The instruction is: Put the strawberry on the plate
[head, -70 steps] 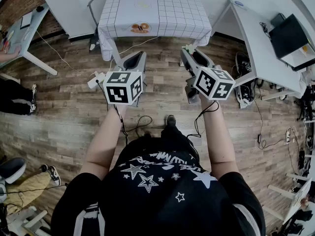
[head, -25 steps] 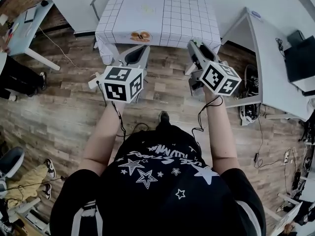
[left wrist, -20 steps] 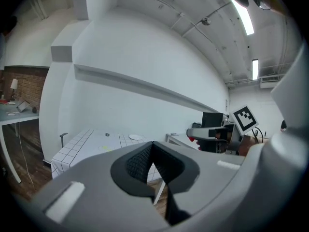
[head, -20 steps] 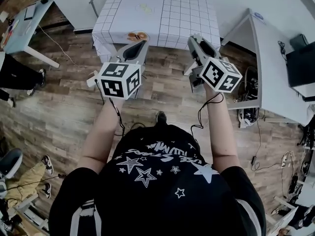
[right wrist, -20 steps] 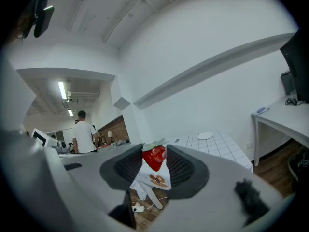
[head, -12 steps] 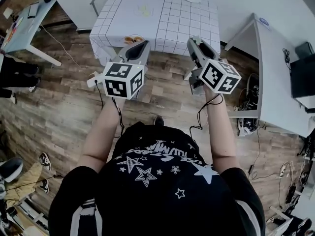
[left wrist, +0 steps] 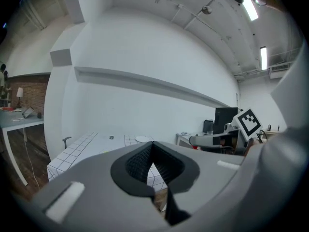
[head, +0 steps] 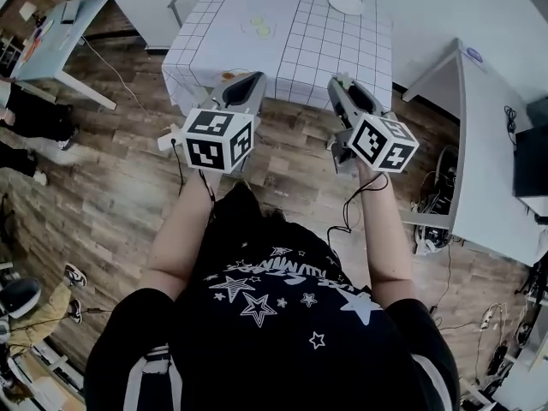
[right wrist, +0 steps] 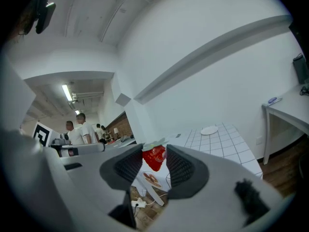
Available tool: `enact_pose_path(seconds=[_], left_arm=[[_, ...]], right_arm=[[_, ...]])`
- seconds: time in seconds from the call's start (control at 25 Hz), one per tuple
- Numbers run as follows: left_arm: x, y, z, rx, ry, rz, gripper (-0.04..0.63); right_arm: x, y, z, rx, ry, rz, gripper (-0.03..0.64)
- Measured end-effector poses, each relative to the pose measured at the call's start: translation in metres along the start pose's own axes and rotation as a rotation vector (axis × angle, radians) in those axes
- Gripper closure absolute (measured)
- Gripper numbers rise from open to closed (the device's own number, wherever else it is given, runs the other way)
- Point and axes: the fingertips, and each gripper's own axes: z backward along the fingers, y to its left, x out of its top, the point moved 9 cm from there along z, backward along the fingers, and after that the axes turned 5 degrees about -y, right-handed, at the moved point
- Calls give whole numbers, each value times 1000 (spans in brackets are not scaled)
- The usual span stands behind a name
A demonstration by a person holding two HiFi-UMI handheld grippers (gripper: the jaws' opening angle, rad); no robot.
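Grid-cloth table [head: 291,45] lies just ahead of both grippers, with the plate [head: 345,3] at its far edge, well apart. It's roughly straight ahead of the right gripper [head: 341,88], so that one's nearer. The right gripper is clamped on the strawberry [right wrist: 154,157], leaf end up; the left gripper [head: 247,82] has its jaws together on nothing.

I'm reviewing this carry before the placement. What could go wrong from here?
1. The strawberry is pinched only at the very tips of the right gripper, and wood floor shows below it. A slip now would probably drop it off the table.
2. The plate sits near the table's far edge, so the reach across is long. Letting go early would likely leave the strawberry on the cloth.
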Motion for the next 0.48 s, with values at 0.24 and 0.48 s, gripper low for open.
enact_pose_path(seconds=[0.24, 0.48], left_arm=[[-5, 22, -8, -3, -7, 25, 586], [-1, 52, -30, -32, -3, 28, 586]], right_arm=[[-8, 0, -11, -27, 13, 2, 456], [-8, -6, -40, -52, 8, -17, 456]])
